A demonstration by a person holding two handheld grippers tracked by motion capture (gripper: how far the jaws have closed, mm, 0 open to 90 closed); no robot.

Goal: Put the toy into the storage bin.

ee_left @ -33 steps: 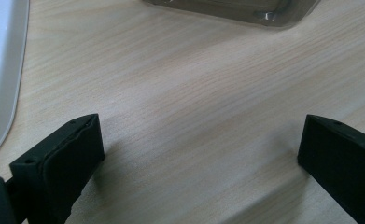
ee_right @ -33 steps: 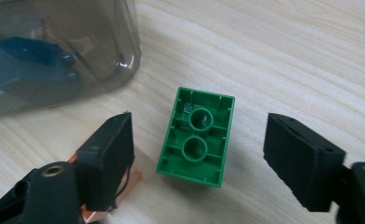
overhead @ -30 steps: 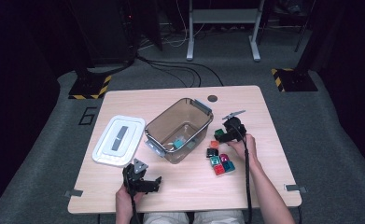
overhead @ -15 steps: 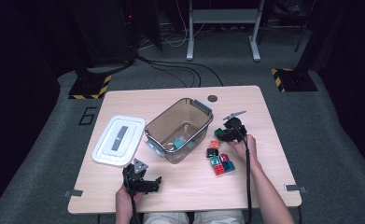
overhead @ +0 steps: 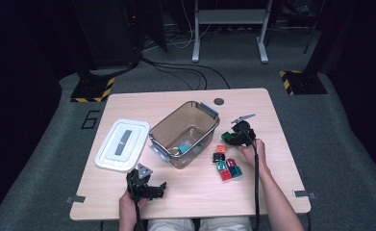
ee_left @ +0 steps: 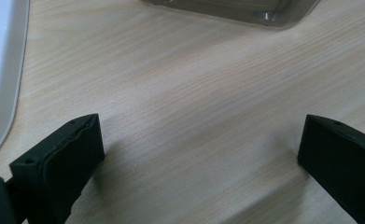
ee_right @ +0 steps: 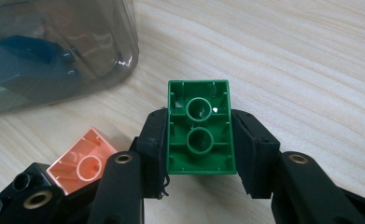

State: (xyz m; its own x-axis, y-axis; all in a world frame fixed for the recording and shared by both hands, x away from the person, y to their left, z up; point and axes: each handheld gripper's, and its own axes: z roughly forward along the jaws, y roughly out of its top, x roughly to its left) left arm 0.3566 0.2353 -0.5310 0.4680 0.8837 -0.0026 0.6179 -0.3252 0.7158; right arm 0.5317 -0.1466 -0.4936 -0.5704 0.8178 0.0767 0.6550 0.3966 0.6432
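A green brick (ee_right: 199, 133) sits clamped between the pads of the right gripper (ee_right: 199, 154), hollow underside toward that gripper's camera, with its two round sockets showing; the jaws have just been closing and now press on both of its long sides. In the high view this gripper (overhead: 233, 138) is above the table (overhead: 253, 192) just right of the clear plastic bin (overhead: 162, 137), with the person's right hand (overhead: 250, 151) behind it. Just below the held brick lie an orange brick (ee_right: 82, 163), also hollow side up, and a black brick (ee_right: 19, 184) touching it. In the high view a small cluster of coloured bricks (overhead: 227, 168) lies near the hand. A dark blue brick (ee_right: 31, 63) shows through the bin's tinted wall. To the bin's left a white lid (overhead: 123, 144) lies flat. The left gripper (overhead: 147, 185) hovers near the table's front edge, its jaws spread wide over bare wood with nothing between them.
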